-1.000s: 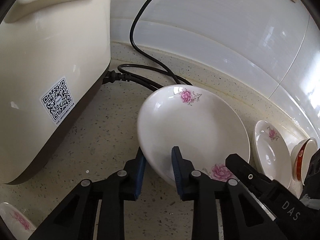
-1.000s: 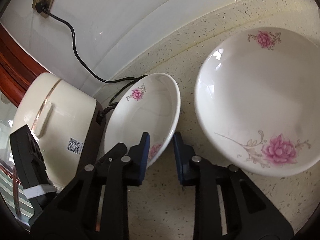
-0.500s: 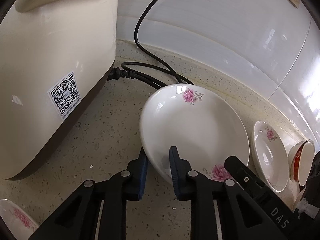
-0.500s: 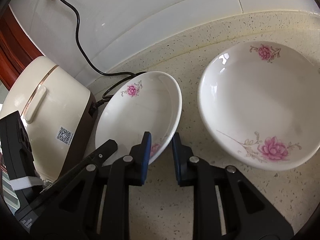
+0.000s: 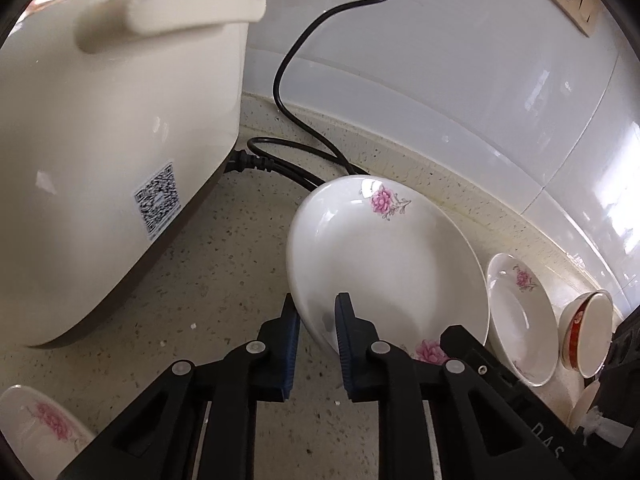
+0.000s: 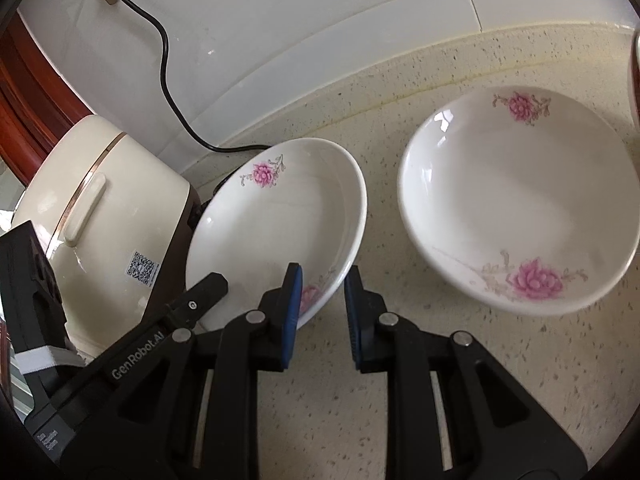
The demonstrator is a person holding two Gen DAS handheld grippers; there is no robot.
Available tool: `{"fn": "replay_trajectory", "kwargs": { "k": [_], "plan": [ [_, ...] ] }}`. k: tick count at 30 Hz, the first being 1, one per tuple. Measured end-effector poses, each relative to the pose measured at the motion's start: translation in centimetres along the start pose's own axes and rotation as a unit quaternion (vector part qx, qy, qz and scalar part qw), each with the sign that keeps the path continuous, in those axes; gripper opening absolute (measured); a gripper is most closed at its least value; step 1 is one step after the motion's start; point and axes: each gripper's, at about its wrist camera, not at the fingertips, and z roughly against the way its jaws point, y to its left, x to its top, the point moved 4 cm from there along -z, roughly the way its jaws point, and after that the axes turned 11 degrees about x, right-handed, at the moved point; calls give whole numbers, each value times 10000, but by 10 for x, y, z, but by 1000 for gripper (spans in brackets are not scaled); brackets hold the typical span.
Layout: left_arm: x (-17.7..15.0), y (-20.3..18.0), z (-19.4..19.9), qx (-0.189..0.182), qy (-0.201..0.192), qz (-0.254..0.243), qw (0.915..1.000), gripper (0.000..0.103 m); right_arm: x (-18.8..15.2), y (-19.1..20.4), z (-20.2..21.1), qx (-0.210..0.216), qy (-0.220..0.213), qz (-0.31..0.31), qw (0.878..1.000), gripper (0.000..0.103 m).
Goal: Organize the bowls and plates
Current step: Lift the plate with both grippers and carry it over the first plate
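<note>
A white deep plate with pink flowers (image 5: 384, 256) is held tilted over the speckled counter by both grippers. My left gripper (image 5: 316, 312) is shut on its near left rim. My right gripper (image 6: 322, 288) is shut on its near right rim; the same plate shows in the right wrist view (image 6: 276, 224). A second, similar flowered plate (image 6: 520, 200) rests on the counter to the right, apart from the held one. It also shows in the left wrist view (image 5: 520, 312).
A cream rice cooker (image 5: 108, 120) stands close on the left, its black cord (image 5: 288, 80) running along the tiled wall behind the plate. A red-and-white bowl (image 5: 588, 332) stands at the far right. Another flowered dish (image 5: 36, 432) lies at the lower left.
Both grippers have lifted the held plate a little and drawn back; the rice cooker looks lower and farther off in the right wrist view. The second plate has stayed put.
</note>
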Motion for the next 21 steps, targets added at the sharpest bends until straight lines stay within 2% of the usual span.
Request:
{"fn": "replay_trajectory", "kwargs": {
  "k": [8,21],
  "plan": [
    [-13,3,25,-175,-49,-2,9998,18,-10,4,27,10,-22,65,10000,25],
    [-58,16,57,-415,0,182,9990,18,-21,2,47,54,-34,140,9999,25]
  ]
}}
